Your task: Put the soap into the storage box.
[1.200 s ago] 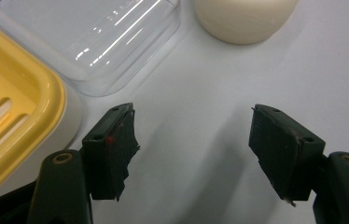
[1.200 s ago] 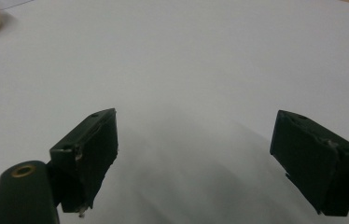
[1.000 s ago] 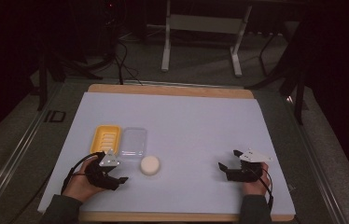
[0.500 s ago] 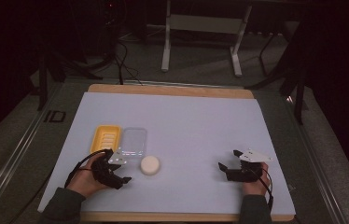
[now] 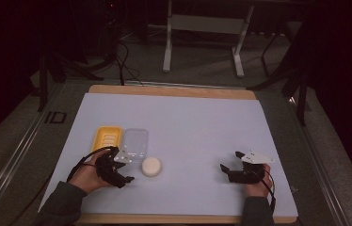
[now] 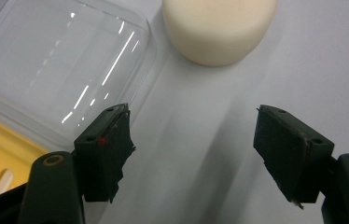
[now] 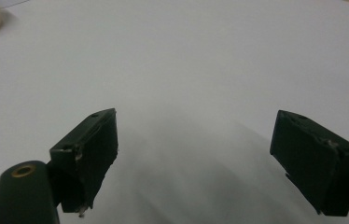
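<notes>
My left gripper, jaws just opening and empty, sits just short of the clear lid and round white soap beside the yellow tray; I'd centre on the soap, squeeze gently; right gripper open, idle.

Ahead of my left hand-held gripper I see bare surface, hemmed by the clear lid and the cream puck. My right hand-held gripper faces open sheet.
</notes>
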Demonstrator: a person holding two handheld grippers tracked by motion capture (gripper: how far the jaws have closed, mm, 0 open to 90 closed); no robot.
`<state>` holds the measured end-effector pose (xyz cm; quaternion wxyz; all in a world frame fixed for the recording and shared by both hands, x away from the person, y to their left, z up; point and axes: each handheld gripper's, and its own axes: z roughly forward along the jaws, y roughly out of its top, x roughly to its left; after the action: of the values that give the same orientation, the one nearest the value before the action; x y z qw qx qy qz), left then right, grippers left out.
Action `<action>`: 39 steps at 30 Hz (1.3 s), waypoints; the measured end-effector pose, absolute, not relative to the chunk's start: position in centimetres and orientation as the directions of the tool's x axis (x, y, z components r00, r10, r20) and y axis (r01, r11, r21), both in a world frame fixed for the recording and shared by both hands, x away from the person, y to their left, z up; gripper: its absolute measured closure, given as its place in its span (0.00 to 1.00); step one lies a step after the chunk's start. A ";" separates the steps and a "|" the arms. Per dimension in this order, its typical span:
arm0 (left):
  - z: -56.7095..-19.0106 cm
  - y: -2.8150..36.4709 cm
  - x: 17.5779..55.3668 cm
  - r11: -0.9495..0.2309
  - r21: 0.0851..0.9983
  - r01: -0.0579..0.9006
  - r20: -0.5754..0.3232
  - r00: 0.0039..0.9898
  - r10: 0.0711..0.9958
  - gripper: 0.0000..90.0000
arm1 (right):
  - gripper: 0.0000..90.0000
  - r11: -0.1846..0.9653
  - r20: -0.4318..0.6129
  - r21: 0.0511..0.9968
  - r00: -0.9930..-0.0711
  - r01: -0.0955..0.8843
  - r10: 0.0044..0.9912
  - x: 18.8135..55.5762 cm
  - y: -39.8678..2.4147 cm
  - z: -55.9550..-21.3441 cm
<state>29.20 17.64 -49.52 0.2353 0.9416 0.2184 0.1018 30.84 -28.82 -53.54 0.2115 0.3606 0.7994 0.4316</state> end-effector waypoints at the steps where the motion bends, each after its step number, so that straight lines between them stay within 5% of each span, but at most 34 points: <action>1: -49.4 17.6 29.2 -0.793 0.490 0.362 0.091 0.884 0.459 0.31 | 0.17 0.367 -0.025 0.842 -0.650 0.396 0.760 30.8 -28.8 -53.5; 39: -48.1 14.0 31.2 -0.873 0.422 0.243 0.110 0.943 0.315 0.30 | 0.17 0.370 -0.026 0.841 -0.653 0.395 0.757 30.9 -28.8 -53.5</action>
<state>31.18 13.96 -48.10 0.2058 0.9638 0.1449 0.0879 30.85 -28.82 -53.54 0.2098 0.3597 0.8006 0.4309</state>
